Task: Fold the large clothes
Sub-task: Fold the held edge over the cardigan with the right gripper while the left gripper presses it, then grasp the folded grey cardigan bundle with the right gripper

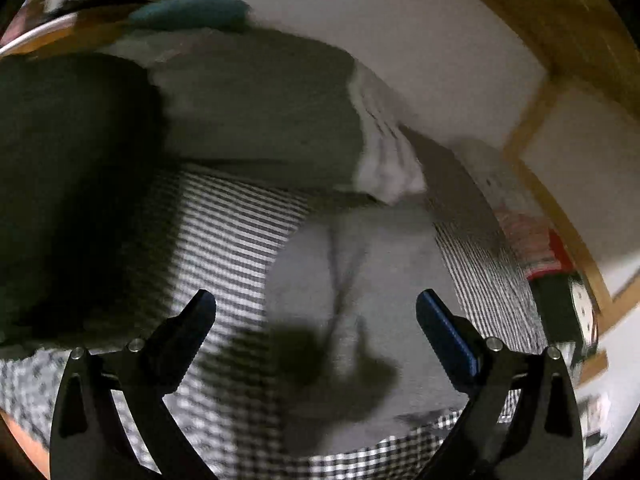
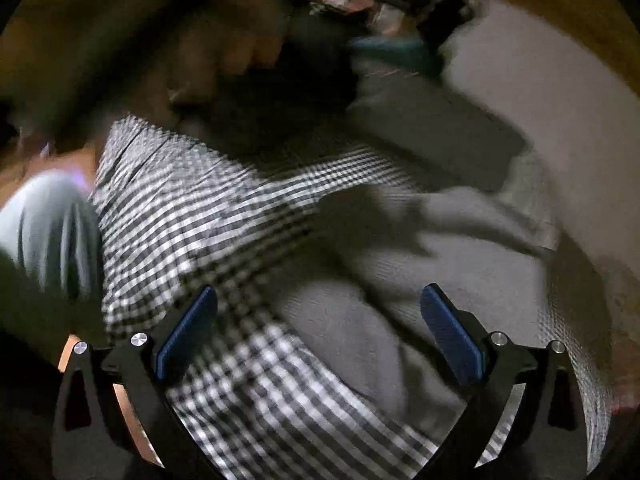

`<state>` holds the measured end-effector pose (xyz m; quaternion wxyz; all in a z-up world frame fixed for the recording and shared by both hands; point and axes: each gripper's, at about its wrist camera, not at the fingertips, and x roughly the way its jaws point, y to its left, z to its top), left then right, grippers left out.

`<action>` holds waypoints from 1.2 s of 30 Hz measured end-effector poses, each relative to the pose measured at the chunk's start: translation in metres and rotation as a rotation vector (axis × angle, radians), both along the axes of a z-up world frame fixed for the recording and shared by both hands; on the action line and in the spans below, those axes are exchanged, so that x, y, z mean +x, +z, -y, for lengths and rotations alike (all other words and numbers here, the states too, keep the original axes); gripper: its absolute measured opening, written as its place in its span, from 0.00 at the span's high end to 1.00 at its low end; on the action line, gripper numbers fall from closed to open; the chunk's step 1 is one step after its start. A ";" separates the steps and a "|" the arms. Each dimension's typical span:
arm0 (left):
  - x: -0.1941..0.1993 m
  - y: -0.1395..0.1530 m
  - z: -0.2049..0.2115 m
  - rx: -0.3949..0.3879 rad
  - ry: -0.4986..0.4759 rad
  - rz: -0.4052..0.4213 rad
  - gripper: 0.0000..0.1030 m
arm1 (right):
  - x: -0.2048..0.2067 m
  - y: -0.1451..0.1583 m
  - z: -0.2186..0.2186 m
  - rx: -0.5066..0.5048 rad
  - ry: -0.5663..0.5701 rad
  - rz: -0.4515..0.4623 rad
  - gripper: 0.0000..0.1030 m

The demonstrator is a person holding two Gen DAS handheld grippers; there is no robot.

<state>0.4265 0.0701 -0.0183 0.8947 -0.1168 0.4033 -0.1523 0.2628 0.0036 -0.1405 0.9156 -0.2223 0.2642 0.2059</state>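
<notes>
Left hand-held gripper (image 1: pixel 316 312): jaws spread wide, nothing between the blue pads, hovering above a checked bedcover (image 1: pixel 224 220). Left of it, a large dark mass, too blurred and shadowed to name. Just ahead and slightly right, the grey garment (image 1: pixel 360 264), lying on the bedcover in a compact, rounded block with smooth edges; soft, matte knit by the look of it. Beyond, a grey pillow (image 1: pixel 260 112) with a pale ribbed end. Right hand-held gripper (image 2: pixel 320 316): jaws likewise apart, empty, poised over the same grey garment (image 2: pixel 400 280), which spreads ahead and to the right. Judged: folding largely done, garment released by both; perhaps only smoothing or moving it remaining. Crisp woven gingham against limp, thick jersey.
</notes>
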 end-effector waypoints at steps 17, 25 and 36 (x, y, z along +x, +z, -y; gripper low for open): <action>0.013 -0.116 0.066 0.046 -0.055 -0.238 0.04 | 0.054 -0.054 0.029 -0.447 -0.124 0.174 0.47; 0.040 -0.058 0.094 -0.008 -0.130 -0.132 0.04 | 0.019 -0.034 0.043 -0.349 -0.123 0.173 0.67; 0.158 -0.146 0.106 0.177 -0.070 -0.295 0.04 | -0.017 -0.053 0.059 -0.378 -0.122 0.142 0.62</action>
